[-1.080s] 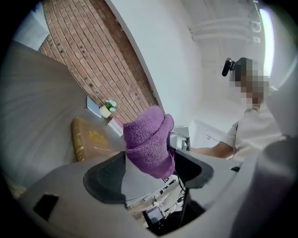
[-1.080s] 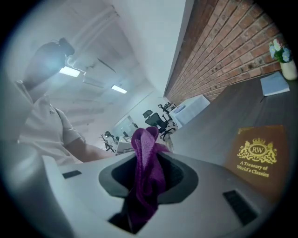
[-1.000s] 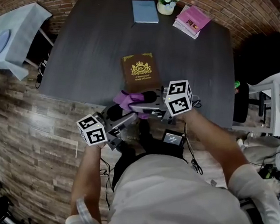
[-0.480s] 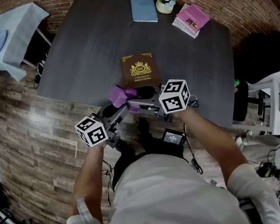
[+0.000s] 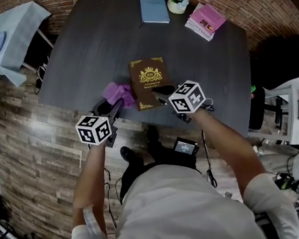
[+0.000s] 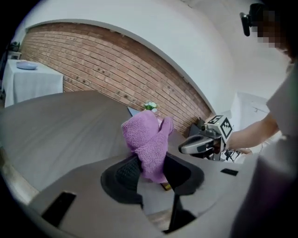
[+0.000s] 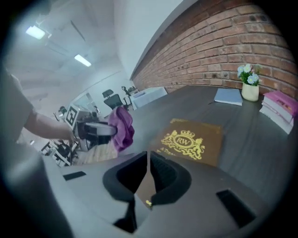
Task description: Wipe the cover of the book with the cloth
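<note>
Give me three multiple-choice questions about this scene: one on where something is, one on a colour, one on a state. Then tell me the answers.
1. Where does the flower vase stand?
A. between the blue book and the pink books
B. on the floor
C. on a stool

2. What colour is the cloth?
A. white
B. purple
C. green

3. How is the cloth now?
A. spread flat on the floor
B. draped over a chair
C. clamped in the left gripper

Answers:
1 A: the flower vase sits between them at the far end of the table.
2 B: it shows purple in all three views.
3 C: the left gripper's jaws, which have just been closing, press on it from both sides.
</note>
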Available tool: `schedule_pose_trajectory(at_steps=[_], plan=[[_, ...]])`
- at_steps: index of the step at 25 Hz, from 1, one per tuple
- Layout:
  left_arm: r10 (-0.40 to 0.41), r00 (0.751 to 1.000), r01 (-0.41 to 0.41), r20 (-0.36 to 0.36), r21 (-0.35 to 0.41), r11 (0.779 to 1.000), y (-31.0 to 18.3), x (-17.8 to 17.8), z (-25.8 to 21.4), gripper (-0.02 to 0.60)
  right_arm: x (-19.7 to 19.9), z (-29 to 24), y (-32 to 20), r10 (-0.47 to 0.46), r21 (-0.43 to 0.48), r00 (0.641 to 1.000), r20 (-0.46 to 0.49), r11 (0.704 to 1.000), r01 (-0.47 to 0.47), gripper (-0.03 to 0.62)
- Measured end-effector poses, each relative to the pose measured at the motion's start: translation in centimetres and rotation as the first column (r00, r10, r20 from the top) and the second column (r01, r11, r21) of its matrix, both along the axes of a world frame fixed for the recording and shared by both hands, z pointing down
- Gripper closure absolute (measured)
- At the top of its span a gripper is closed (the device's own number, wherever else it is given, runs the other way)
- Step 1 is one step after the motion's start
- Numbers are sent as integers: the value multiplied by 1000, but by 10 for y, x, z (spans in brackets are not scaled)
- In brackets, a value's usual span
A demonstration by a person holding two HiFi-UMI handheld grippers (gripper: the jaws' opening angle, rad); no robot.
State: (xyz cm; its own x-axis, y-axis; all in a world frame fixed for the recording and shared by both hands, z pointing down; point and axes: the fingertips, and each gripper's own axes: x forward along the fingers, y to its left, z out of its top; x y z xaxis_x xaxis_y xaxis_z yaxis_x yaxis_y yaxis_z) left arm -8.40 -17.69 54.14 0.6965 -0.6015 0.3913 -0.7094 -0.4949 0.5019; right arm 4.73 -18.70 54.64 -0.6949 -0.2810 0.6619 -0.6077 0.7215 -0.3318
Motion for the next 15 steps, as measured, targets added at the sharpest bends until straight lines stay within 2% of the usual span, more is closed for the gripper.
schedule_pose_trajectory(at_steps=[3, 6, 15], plan=[[-27, 997, 27, 74, 3, 1000, -19, -6, 5, 443, 11, 25, 1, -49, 8, 983, -177, 999, 51, 570], [-28, 988, 26, 152, 14, 1000, -35, -9, 8, 442, 15, 39, 6, -102, -12, 957, -273, 995, 103, 576], [-9, 957, 6, 291, 11, 1000, -74, -4, 19, 440, 14, 43, 7, -173, -89, 928, -330, 984, 152, 579]])
